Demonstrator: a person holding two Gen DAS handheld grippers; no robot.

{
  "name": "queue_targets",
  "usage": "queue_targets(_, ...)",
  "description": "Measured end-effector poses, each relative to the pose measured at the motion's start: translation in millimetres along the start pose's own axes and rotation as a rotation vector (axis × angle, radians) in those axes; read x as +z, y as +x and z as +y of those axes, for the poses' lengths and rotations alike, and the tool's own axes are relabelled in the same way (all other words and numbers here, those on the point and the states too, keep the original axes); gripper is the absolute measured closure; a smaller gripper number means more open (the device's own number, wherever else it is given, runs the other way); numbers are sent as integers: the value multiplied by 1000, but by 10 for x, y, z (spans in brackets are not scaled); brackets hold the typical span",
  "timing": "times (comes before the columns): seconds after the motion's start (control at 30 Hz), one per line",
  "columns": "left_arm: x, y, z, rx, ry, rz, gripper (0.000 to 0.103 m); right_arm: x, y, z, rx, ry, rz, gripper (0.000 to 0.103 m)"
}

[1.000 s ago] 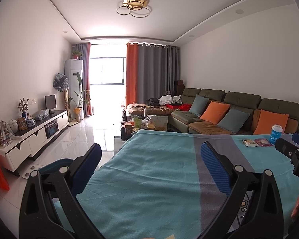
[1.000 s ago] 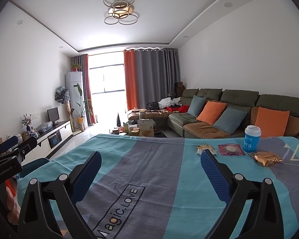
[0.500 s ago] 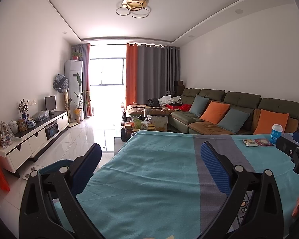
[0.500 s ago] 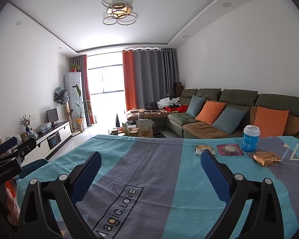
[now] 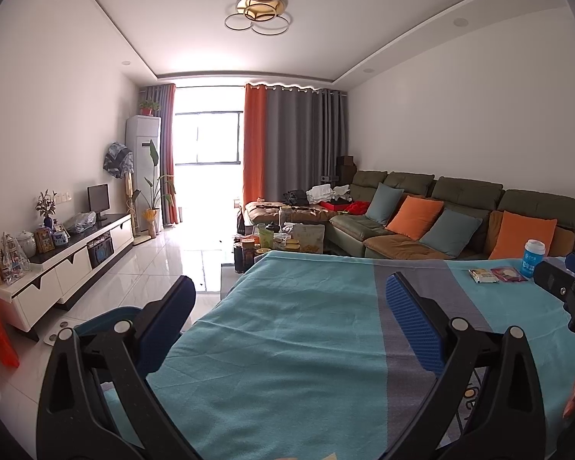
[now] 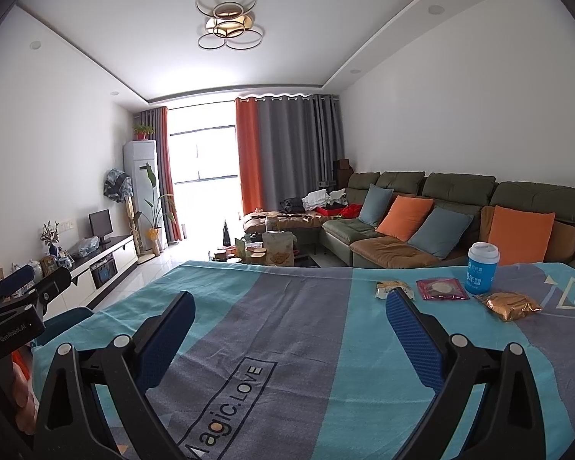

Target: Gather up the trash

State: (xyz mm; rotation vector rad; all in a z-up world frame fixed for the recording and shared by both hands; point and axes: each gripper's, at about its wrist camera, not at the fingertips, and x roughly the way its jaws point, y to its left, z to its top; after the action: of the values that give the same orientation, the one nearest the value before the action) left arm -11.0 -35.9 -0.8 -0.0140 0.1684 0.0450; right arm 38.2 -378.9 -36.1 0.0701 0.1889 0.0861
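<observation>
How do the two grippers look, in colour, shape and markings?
Both are alike. The left gripper and the right gripper each have two black plastic arms with triangular cut-outs and silver rivets. The fingers carry blue ribbed pads. On the left gripper's black body, seen from the right wrist view, stands small white lettering, which seems to read "GenRobot.AI". No cables or sleeves show.

Teal-and-grey striped cloth (image 6: 287,306); blue cup (image 6: 482,268), gold wrapper (image 6: 511,304), maroon packet (image 6: 441,288), orange cushions (image 6: 404,217).
</observation>
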Motion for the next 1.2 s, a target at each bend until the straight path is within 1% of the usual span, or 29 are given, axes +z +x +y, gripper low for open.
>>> queue_targets(1.2, -6, 22, -26, 16, 12, 0, 5, 9, -7, 9, -1, 1, 1, 7)
